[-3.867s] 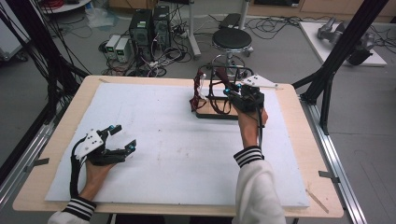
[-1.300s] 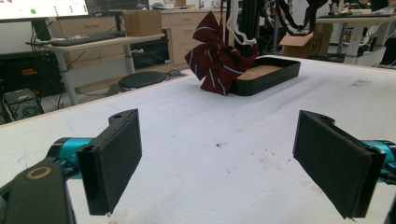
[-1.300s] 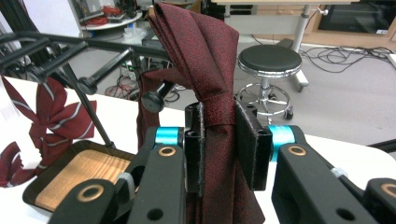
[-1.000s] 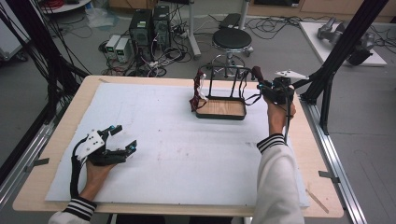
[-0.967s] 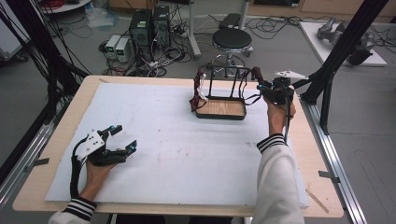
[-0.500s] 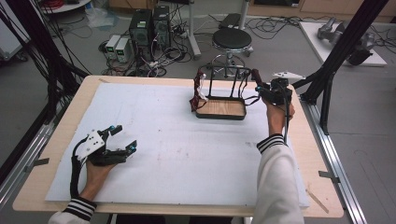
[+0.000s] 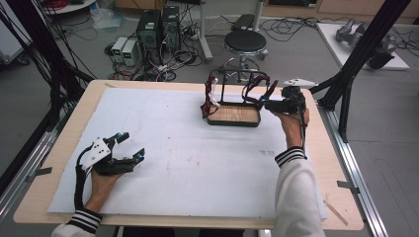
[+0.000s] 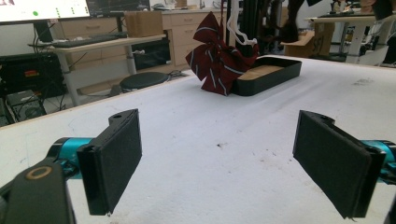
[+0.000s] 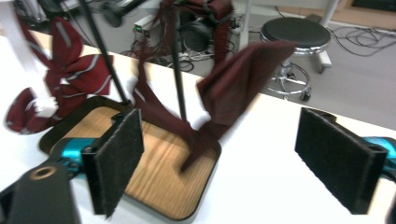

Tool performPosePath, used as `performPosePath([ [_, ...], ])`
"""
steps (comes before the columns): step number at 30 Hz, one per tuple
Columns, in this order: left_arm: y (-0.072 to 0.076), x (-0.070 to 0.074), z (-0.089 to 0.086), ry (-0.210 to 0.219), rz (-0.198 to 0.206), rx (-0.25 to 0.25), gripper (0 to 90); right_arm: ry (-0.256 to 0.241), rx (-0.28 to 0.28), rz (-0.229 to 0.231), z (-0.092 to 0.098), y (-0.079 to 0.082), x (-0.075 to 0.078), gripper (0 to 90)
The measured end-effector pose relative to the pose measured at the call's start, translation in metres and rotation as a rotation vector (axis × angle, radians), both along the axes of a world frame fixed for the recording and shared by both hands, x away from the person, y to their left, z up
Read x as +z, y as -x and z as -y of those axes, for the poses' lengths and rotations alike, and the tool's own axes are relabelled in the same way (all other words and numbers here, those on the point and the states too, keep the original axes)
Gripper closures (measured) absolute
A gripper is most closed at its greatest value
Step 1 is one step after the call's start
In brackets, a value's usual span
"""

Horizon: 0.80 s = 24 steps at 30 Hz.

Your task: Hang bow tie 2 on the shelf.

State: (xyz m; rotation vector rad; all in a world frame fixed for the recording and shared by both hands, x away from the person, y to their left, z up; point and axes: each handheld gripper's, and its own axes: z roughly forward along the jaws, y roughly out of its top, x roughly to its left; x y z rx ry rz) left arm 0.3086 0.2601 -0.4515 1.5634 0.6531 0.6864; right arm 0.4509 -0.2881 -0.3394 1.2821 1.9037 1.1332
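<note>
A black tray with a wooden floor (image 7: 233,114) stands at the table's far middle. A thin black frame rises from it, hung with dark red bow ties. A striped red bow tie (image 7: 210,98) hangs at its left end and a plain dark red one (image 7: 253,85) at its right. My right gripper (image 7: 267,94) is open just right of the frame, close to the plain tie with nothing between its pads. In the right gripper view that tie (image 9: 238,84) droops to the tray floor (image 9: 154,172). My left gripper (image 7: 132,144) rests open at the near left, pointing toward the striped tie (image 8: 219,65).
A white sheet (image 7: 188,148) covers most of the wooden tabletop (image 7: 331,163). Beyond the far edge stand a black stool (image 7: 245,42), computer cases (image 7: 158,27) and loose cables. Black frame posts (image 7: 356,54) rise at the right.
Since the earliest frame my right gripper has drawn back from over the rack to its right side. Over the last second it has barely moved. The left gripper has stayed put.
</note>
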Motion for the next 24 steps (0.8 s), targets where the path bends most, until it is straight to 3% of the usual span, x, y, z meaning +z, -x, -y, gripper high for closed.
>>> performPosePath([
  [2,0.000,0.000,0.000,0.001,0.001,0.001,15.8,0.008,0.009,0.011,0.000,0.006,0.002,11.8],
  [10,0.001,0.000,0.000,0.004,0.006,0.004,15.8,-0.046,0.058,0.085,0.007,0.044,0.009,11.3],
  [11,0.001,0.000,0.000,0.007,0.005,0.006,15.8,-0.073,0.059,0.105,0.009,0.058,0.006,11.2],
  [12,0.001,0.000,0.000,0.006,0.007,0.009,15.8,-0.073,0.059,0.105,0.009,0.058,0.006,11.2],
  [20,0.001,0.000,-0.001,0.011,0.011,0.014,15.8,-0.158,0.065,0.210,0.010,0.112,-0.021,11.3],
  [24,0.001,0.000,-0.001,0.016,0.010,0.015,15.8,-0.171,0.071,0.242,0.011,0.137,-0.034,11.3],
])
